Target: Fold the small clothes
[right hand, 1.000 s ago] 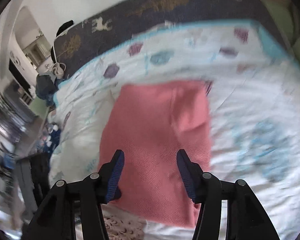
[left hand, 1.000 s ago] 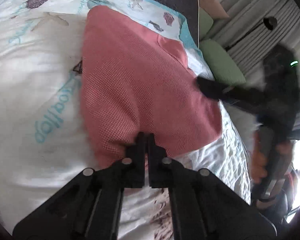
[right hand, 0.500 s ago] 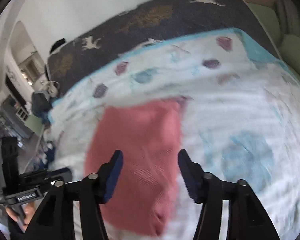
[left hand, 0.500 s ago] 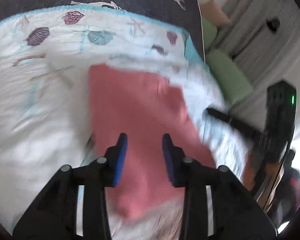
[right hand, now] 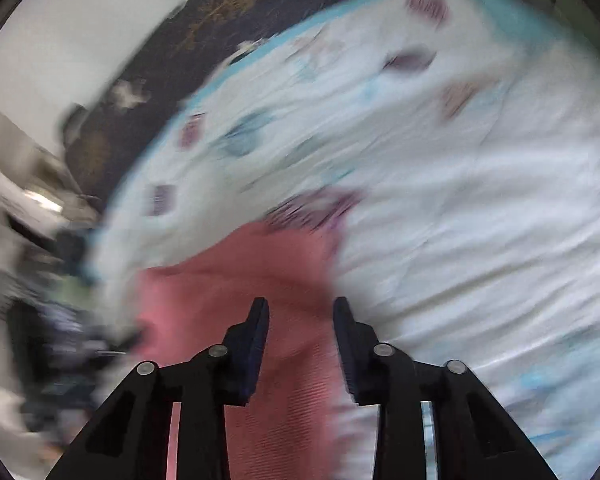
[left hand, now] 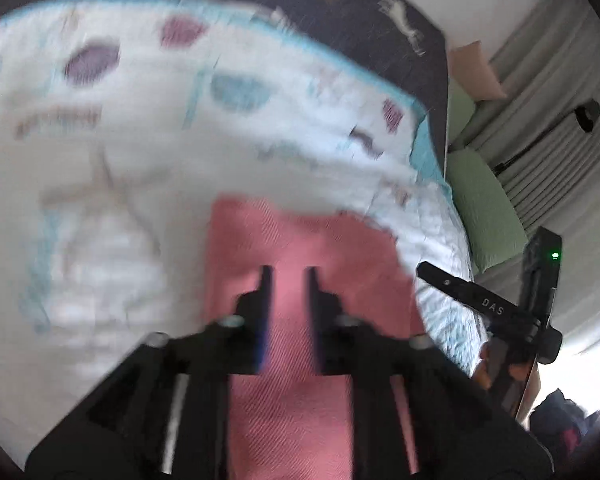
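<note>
Pink knit garment [left hand: 300, 380] lies flat on the white printed quilt [left hand: 100, 208], folded into a compact oblong that runs from the near edge of both views toward the middle of the bed. Over its near part hangs the left gripper [left hand: 288, 280], jaws a little apart and closing, with nothing pinched between them; the cloth seen through the gap lies below the fingers, not in them. The right gripper [right hand: 300, 312] hangs over the garment's right-hand part, its jaws likewise apart and closing on air, the pink edge and white quilt both showing beneath. Both views are smeared by motion, so the exact hem lines are hard to read.

My judgement: a fold looks just laid and the hands are clear of it, so the step is to set up the next fold or a final tidy. To do it well, each claw should come down on a clean corner at the near end, pinch all layers together rather than the top one, and carry both corners over evenly so the stack does not skew.

Farther off, the quilt's shell print meets a dark patterned blanket [left hand: 360, 8], with green cushions [left hand: 484, 208] at the far right.
</note>
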### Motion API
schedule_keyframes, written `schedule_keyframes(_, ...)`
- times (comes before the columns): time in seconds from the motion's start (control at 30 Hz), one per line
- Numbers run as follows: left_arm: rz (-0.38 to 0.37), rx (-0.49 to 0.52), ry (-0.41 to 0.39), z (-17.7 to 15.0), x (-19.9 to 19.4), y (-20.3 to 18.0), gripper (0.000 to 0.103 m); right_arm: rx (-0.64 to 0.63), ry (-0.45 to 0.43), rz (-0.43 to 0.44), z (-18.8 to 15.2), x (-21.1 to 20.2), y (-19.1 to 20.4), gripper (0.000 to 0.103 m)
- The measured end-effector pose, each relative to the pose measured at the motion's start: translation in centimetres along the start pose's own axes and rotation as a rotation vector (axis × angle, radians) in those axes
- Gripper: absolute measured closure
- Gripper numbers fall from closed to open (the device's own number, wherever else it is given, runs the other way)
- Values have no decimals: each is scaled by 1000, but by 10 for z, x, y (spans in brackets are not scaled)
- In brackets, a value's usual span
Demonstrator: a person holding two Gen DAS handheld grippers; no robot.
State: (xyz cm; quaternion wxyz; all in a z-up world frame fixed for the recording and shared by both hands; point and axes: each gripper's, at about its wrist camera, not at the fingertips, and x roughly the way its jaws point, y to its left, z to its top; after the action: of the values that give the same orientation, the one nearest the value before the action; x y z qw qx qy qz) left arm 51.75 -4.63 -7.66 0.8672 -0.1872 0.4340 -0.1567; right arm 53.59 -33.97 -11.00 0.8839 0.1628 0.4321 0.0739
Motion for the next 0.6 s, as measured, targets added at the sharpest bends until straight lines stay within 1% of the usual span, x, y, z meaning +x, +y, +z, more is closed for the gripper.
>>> schedule_keyframes(0.03,-16,14,-23,4,-1,-4,71,3,-39,28,5,-10,6,65)
schedule_keyframes(0.07,-50,25,-37,9,1,-6,71,20,-50,72,6,-16,9,65)
schedule_keyframes(0.1,-61,45,-34,16,11,-10,69,28,-56,116,7,-20,16,65)
schedule_keyframes(0.13,-19,76,-23,18,22,-13,69,8,-58,155,7,-22,27,62)
schedule_keyframes(0.17,32,94,-12,19,32,-13,70,-39,-43,163,9,-19,41,56)
schedule_keyframes(0.2,78,107,14,17,47,-10,69,-111,-10,137,8,-9,59,54)
schedule_keyframes(0.27,99,122,66,8,69,1,69,-187,47,109,3,12,75,53)
schedule_keyframes(0.3,79,132,49,4,70,6,70,-210,78,94,0,23,79,53)
schedule_keyframes(0.33,56,148,30,4,70,8,69,-226,107,50,-3,37,79,53)
schedule_keyframes(0.37,38,149,34,7,68,13,72,-233,120,-32,-7,53,74,54)
schedule_keyframes(0.4,24,118,45,9,64,19,78,-227,119,-20,-7,56,71,54)
schedule_keyframes(0.43,10,75,63,14,62,26,78,-196,98,8,-4,53,64,54)
schedule_keyframes(0.47,2,48,68,14,55,28,79,-162,91,2,-2,48,59,54)
schedule_keyframes(0.5,10,35,54,14,43,28,79,-135,79,-11,-1,37,56,54)
schedule_keyframes(0.53,32,57,23,13,29,24,78,-134,68,-17,-2,30,55,54)
schedule_keyframes(0.57,44,88,5,9,18,18,77,-150,45,-51,-7,12,53,53)
schedule_keyframes(0.6,38,128,-7,3,5,12,73,-177,28,-65,-11,-2,55,53)
